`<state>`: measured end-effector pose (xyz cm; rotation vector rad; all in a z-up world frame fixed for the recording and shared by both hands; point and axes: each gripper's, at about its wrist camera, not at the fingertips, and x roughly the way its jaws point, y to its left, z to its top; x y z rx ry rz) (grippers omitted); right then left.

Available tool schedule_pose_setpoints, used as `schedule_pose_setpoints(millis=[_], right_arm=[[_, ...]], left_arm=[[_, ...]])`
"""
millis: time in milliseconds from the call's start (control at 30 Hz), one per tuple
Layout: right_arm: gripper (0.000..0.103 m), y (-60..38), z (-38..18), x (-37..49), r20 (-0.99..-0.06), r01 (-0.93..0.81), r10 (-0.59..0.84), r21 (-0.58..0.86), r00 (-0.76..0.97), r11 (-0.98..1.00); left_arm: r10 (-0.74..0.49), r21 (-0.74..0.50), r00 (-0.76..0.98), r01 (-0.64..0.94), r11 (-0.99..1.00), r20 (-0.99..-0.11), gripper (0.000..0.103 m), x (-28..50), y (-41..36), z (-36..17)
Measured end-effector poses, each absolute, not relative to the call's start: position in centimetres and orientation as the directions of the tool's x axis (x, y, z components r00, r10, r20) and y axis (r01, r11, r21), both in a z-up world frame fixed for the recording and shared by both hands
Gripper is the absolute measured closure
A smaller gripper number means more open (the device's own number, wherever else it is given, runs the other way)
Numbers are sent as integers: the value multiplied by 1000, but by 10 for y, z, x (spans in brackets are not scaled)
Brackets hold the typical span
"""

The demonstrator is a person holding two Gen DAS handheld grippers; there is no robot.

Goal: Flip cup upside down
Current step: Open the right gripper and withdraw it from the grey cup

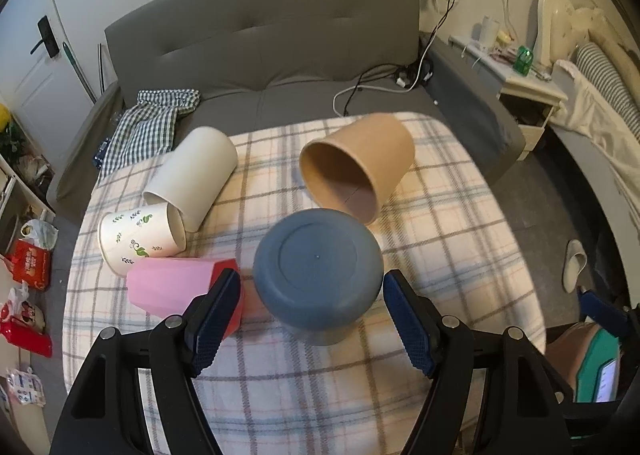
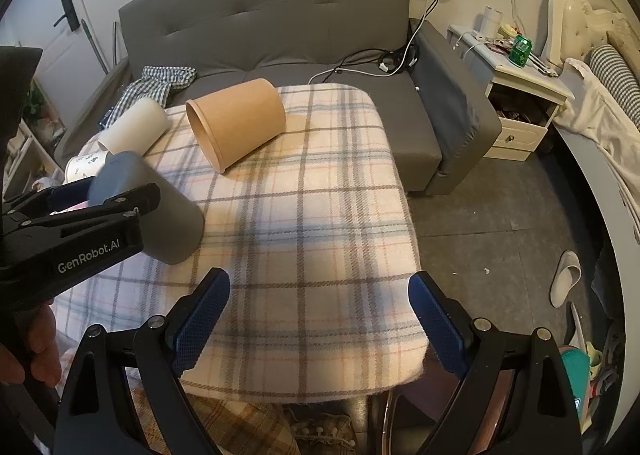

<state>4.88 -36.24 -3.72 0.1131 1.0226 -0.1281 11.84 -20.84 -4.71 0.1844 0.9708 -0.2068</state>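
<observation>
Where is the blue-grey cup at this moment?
The blue-grey cup stands upside down on the plaid tablecloth, between the open fingers of the left gripper, with the pink cup beside it.

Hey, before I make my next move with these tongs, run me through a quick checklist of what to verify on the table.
1. Blue cup base up, mouth on the plaid cloth: ok.
2. Left tongs open, clear of the blue cup: ok; pads stand apart from its sides.
3. Right tongs open and empty: ok.
4. Brown cup flipped: not ok, on its side.
5. White cup, floral cup, pink cup flipped: not ok, all on their sides.
6. Blue cup's rim flat on the cloth: cannot tell.
</observation>
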Motion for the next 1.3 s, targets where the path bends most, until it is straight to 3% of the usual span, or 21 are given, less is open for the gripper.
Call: schedule_pose_setpoints(millis=[300, 600, 967, 1033, 1167, 1300], right_arm=[[12, -359, -9, 29, -822, 166, -69, 31, 566, 986], [12, -339, 28, -2, -749, 146, -63, 45, 659, 988], [12, -297, 48, -47, -670, 78, -22, 54, 742, 995], [12, -290, 51, -55, -642, 76, -31, 42, 766, 996], [0, -280, 58, -73, -570, 80, -36, 52, 821, 995], [0, -268, 54, -74, -531, 62, -23, 55, 847, 997]], left_arm=[[-163, 6, 624, 259, 966, -764, 26, 100, -198, -1], [-227, -45, 732, 260, 965, -642, 26, 53, -167, 52], [-216, -57, 814, 220, 974, -539, 26, -17, -116, 57], [-212, -68, 823, 208, 976, -527, 18, -29, -105, 53], [-185, -26, 856, 197, 980, -483, 7, -56, -86, 40], [-128, 10, 868, 152, 988, -479, 5, -60, -74, 21]])
